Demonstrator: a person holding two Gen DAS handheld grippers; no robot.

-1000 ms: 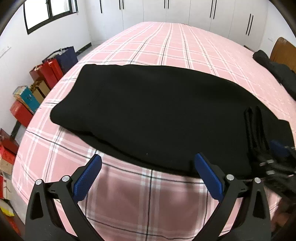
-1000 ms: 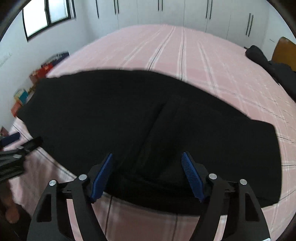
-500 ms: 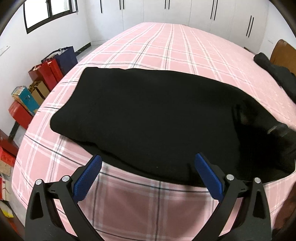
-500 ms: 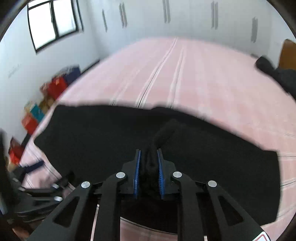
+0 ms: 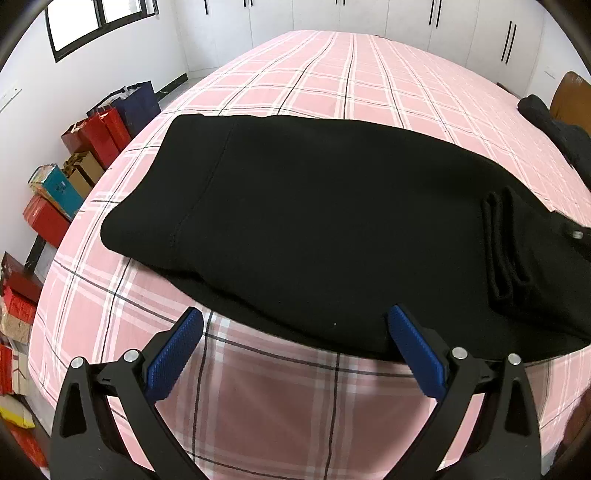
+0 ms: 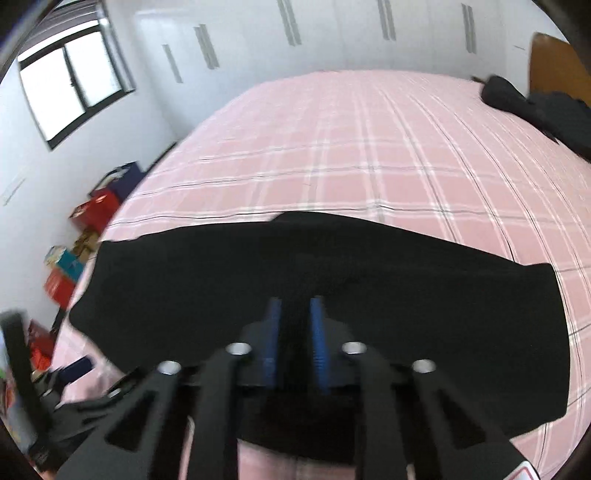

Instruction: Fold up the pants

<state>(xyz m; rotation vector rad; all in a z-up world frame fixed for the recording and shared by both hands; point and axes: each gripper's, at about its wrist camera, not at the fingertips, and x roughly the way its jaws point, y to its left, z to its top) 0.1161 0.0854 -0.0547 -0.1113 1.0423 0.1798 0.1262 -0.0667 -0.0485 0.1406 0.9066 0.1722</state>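
Black pants [image 5: 332, 229] lie flat across the near part of the pink plaid bed [image 5: 369, 81], long axis running L–R. Left gripper [image 5: 295, 350] sits at the near edge w/ jaws wide apart, holding nothing; its right blue pad touches or overlaps the pants' near hem, left pad is over bare sheet. In the right wrist view the right gripper [image 6: 294, 332] has jaws drawn nearly together w/ black cloth pinched between the blue pads, at the pants' [image 6: 295, 266] near edge, roughly mid-length; that view is motion-blurred. A bunched fold [image 5: 506, 247] stands up on the right part of the pants. Around: gift bags & boxes [image 5: 92, 147] on the floor by the left wall, another dark garment [image 5: 554, 125] at the far right of the bed, white wardrobe doors [image 5: 406, 22] behind, window [image 5: 92, 22] upper left.
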